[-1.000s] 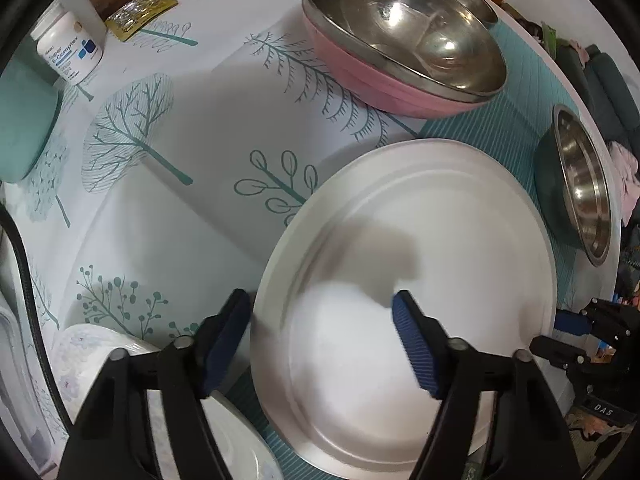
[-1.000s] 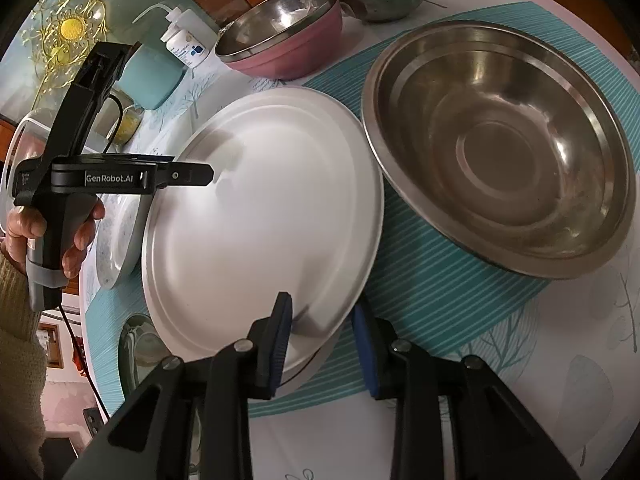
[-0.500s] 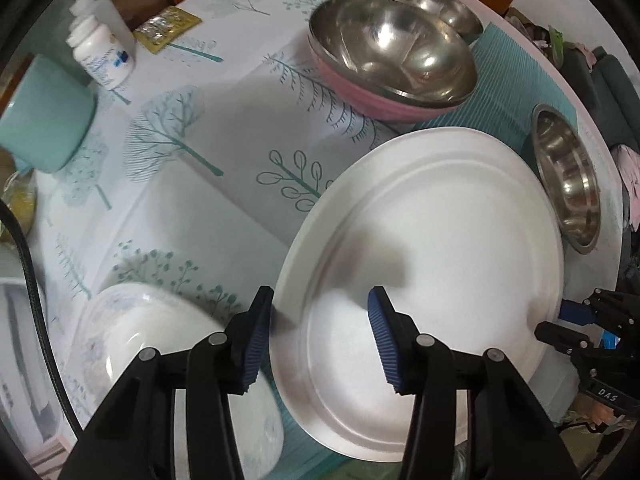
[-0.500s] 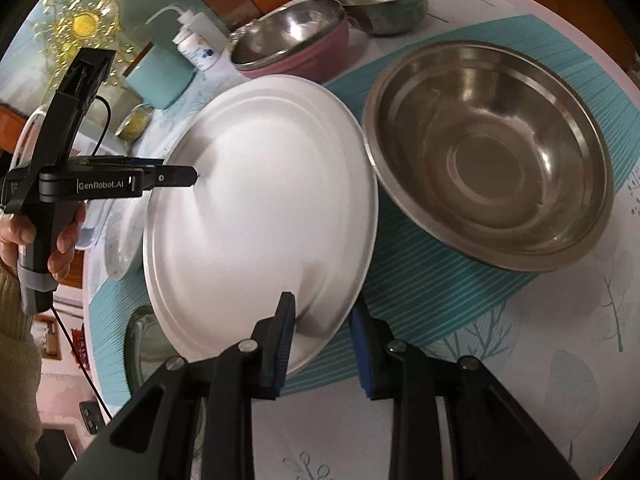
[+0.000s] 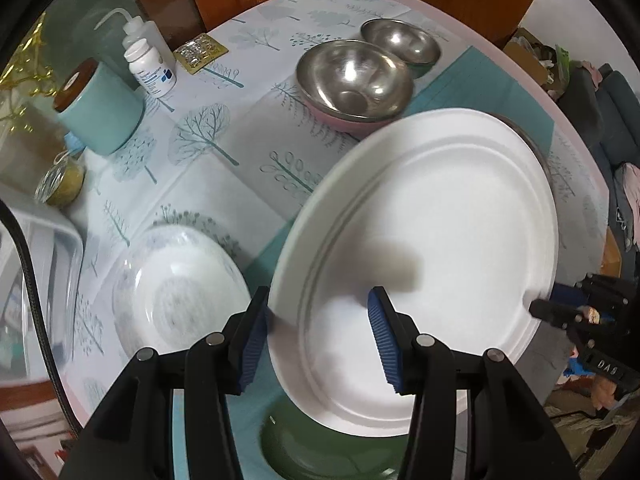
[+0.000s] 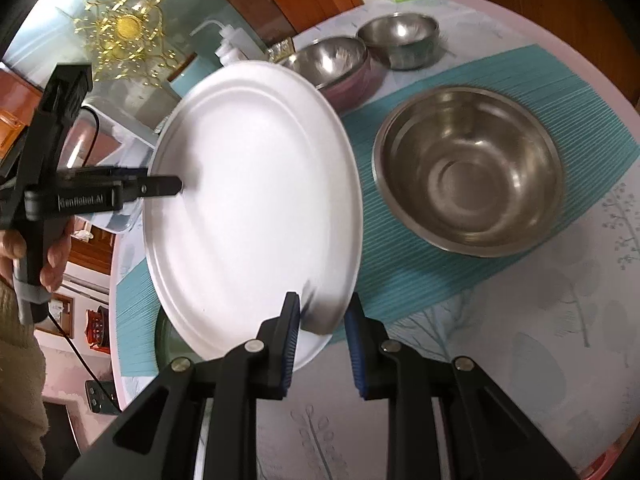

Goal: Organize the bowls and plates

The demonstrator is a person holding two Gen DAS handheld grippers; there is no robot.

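Note:
A big white plate (image 5: 432, 216) hangs tilted above the table, held at two opposite edges. My left gripper (image 5: 318, 296) is shut on its near rim, one pad outside and one on the inner face. In the right wrist view the same plate (image 6: 248, 200) fills the left half. My right gripper (image 6: 324, 300) has the plate's rim between its pads, and its jaws are closing on it. A dark green dish (image 5: 320, 452) lies on the teal mat under the plate. A large steel bowl (image 6: 468, 172) sits to the right of the plate.
A patterned white glass dish (image 5: 176, 296) lies left of the plate. A steel-lined pink bowl (image 5: 356, 84) and a small steel bowl (image 5: 400, 40) stand further back. A teal cup (image 5: 100, 116), bottles (image 5: 150, 64) and a jar (image 5: 60, 184) crowd the left edge.
The white plate has come up off the table and tilted, with both grippers rising. The left jaws narrowed onto its rim. The green dish below has come into sight.

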